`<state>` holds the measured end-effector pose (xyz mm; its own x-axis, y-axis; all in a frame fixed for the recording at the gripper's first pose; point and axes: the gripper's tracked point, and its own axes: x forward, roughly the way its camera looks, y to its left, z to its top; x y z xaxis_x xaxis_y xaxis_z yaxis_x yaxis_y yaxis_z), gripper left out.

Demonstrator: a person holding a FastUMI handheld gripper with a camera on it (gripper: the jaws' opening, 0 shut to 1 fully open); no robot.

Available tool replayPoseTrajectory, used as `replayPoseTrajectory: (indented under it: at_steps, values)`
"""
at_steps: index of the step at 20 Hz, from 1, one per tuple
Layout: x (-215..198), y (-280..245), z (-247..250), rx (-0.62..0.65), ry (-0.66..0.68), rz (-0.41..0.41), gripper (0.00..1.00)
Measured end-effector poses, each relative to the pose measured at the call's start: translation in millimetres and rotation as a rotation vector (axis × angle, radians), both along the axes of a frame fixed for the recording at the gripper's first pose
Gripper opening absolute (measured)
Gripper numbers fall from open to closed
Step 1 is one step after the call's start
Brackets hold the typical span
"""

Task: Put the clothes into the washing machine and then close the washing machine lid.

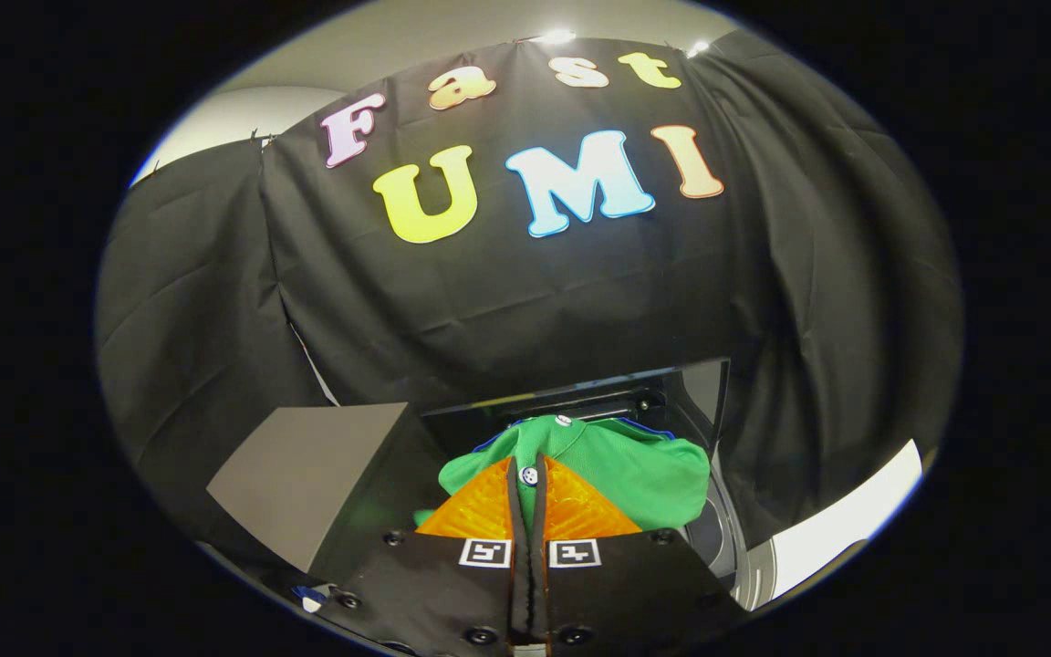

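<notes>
a green shirt (644,470) is being pinched by the fingers (528,488), which are being pressed together on it, just above the washing machine (717,538).

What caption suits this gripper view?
Tongs shut on a green shirt, held above the open washing machine.

Green shirt (635,465) bunched ahead of pinched tongs (528,493) blocks the washer opening (717,529).

Green buttoned garment (635,470) bunched above open washing machine (717,529)
</notes>
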<state>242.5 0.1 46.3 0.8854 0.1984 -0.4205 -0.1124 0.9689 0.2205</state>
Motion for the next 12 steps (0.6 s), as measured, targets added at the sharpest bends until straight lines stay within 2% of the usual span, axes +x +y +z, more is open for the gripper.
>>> replayPoseTrajectory:
  at_steps: [12]
  values:
    - [10.3, -20.0, -73.8, -0.057, 0.066, 0.004, 0.01]
